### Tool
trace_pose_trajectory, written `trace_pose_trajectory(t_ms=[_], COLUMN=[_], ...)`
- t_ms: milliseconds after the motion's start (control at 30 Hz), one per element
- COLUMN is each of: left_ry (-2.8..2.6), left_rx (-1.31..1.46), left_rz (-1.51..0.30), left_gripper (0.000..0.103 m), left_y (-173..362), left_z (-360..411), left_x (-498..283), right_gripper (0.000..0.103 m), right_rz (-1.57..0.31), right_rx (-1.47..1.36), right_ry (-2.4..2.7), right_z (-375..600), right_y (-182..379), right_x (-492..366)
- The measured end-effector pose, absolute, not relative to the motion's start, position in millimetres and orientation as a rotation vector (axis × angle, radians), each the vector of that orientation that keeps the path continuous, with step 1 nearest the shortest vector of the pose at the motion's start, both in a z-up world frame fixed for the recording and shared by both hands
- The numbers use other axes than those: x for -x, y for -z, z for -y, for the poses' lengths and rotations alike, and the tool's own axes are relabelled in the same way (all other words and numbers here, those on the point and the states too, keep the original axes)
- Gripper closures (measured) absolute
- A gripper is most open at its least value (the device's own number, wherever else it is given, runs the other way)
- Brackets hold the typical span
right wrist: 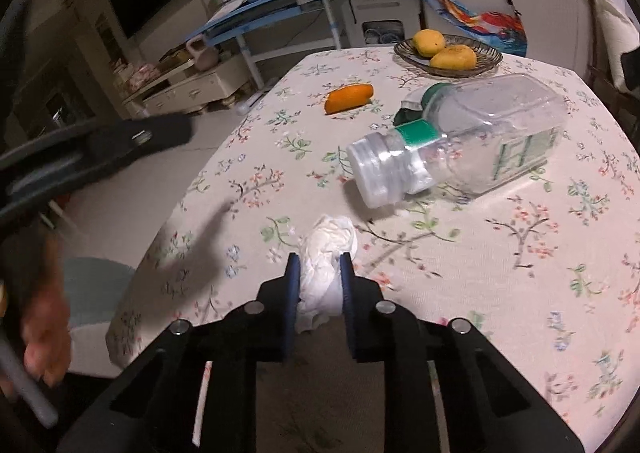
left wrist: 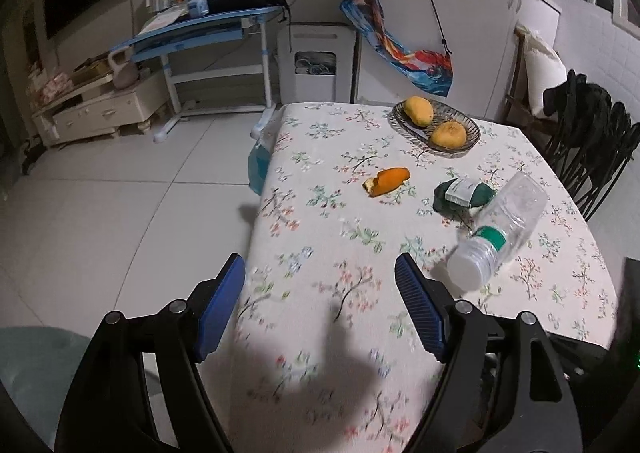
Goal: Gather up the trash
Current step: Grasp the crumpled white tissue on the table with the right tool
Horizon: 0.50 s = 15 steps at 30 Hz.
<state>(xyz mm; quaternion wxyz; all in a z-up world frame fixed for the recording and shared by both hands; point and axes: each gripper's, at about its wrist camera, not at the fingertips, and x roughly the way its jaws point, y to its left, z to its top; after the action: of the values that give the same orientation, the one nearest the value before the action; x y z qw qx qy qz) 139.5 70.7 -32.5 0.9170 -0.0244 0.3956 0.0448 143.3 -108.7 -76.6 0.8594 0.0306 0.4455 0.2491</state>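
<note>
Pinching one crumpled white tissue (right wrist: 328,265) near the tabletop's (right wrist: 520,293) near edge, right gripper (right wrist: 320,273) clamped on it; left gripper (left wrist: 320,293) gapes wide, empty. One clear bottle (right wrist: 460,141) lies sideways (cap toward left edge), one orange peel (right wrist: 349,97), one green wrapper (left wrist: 462,193), two mangoes (left wrist: 418,111)

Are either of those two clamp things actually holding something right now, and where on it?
The right hand-held gripper pinches a crumpled white tissue across its middle. The left hand-held gripper is open over the table and holds nothing.
</note>
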Motion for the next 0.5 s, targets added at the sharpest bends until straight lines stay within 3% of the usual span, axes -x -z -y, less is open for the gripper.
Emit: trace_pose_trajectory(t_ms=[500], left_ry=[-0.016], left_rx=[-0.064], left_rz=[-0.87], left_gripper=[0.029], left_y=[61], left_z=[-31], left_x=[-238], right_gripper=[0.083], right_rz=[-0.993], right_rx=[-0.171], right_ry=[-0.545], right_z=[171], right_y=[82], right_x=[-133])
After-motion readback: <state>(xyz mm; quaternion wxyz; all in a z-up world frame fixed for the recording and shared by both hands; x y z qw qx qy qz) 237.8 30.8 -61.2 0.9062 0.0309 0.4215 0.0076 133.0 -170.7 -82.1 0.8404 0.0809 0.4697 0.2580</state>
